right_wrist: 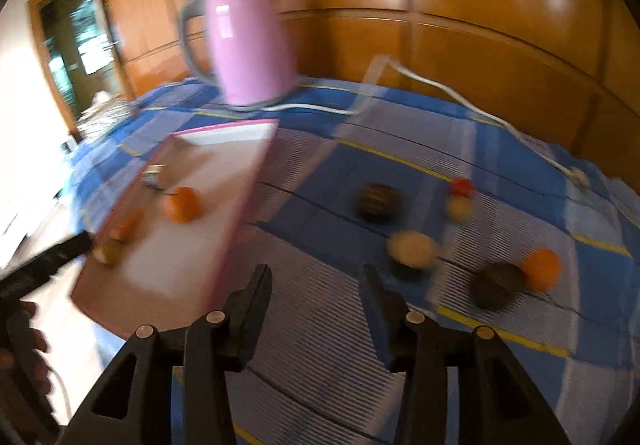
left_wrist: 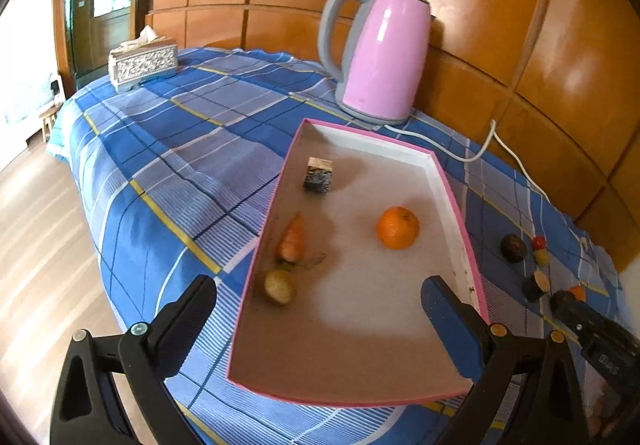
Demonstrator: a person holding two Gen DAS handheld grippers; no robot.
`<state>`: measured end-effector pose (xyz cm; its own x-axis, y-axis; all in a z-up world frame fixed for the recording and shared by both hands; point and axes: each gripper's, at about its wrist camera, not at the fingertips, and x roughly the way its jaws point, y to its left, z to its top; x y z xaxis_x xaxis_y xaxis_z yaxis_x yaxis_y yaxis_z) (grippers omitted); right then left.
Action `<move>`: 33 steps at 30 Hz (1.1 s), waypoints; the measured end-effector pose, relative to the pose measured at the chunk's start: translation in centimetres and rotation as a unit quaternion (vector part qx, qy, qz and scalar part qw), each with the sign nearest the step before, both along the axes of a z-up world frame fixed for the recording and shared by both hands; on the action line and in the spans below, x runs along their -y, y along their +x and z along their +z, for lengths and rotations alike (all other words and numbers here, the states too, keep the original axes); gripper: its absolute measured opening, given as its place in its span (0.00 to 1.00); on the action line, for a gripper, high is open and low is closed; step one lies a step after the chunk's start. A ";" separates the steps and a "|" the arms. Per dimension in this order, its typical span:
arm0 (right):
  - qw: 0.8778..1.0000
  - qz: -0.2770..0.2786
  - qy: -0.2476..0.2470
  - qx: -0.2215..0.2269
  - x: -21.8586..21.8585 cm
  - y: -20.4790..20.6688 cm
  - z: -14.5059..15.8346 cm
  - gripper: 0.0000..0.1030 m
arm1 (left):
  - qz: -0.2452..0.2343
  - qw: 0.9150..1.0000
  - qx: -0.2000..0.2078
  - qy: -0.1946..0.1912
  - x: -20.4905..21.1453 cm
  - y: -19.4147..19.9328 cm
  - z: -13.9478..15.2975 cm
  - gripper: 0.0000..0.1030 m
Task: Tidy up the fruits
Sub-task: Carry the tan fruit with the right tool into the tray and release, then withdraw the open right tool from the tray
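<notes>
A pink-rimmed shallow tray (left_wrist: pixel 456 205) lies on the blue plaid cloth. In it are an orange (left_wrist: pixel 398 227), a carrot (left_wrist: pixel 293 238), a small yellowish fruit (left_wrist: pixel 281 286) and a dark cube (left_wrist: pixel 318 174). My left gripper (left_wrist: pixel 320 303) is open and empty over the tray's near end. My right gripper (right_wrist: pixel 318 285) is open and empty over the cloth, right of the tray (right_wrist: pixel 236 229). Loose pieces lie ahead of it: a pale round one (right_wrist: pixel 412 247), two dark round ones (right_wrist: pixel 378 201) (right_wrist: pixel 496 285), an orange one (right_wrist: pixel 542 269), a red one (right_wrist: pixel 462 187) and a yellowish one (right_wrist: pixel 459 207). The right wrist view is blurred.
A pink electric kettle (left_wrist: pixel 380 53) stands behind the tray, its white cord (left_wrist: pixel 472 153) trailing right along the wooden wall. A silver tissue box (left_wrist: pixel 142 63) sits at the far left corner. The table edge drops to a wooden floor (left_wrist: pixel 44 237) on the left.
</notes>
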<state>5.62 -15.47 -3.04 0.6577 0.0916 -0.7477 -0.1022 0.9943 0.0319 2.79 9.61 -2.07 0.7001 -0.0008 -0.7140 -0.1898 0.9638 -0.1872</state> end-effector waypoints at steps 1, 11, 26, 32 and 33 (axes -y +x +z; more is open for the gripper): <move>1.000 -0.017 -0.008 0.003 0.9 -0.5 -0.1 0.44 | -0.002 1.000 0.000 0.002 0.2 -0.1 0.0 1.00; 0.984 -0.169 -0.042 0.020 10.1 -4.2 -1.1 0.45 | -0.038 0.999 0.012 0.016 2.6 -0.6 1.0 1.00; 0.950 -0.307 -0.057 0.019 18.7 -7.5 -3.0 0.45 | -0.080 0.996 0.027 0.027 5.4 -0.8 1.7 1.00; 0.940 -0.335 -0.063 0.014 20.4 -8.1 -3.7 0.45 | -0.087 0.995 0.038 0.012 5.6 -0.7 2.0 1.00; 0.938 -0.340 -0.064 0.013 20.7 -8.2 -3.8 0.45 | -0.092 0.995 0.039 0.008 5.7 -0.7 2.1 1.00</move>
<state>-2.58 -36.14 -6.87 0.5504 -0.4448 -0.7066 0.5575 0.8257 -0.0855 2.06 3.93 -0.02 0.7420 -0.1229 -0.6590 0.0043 0.9839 -0.1787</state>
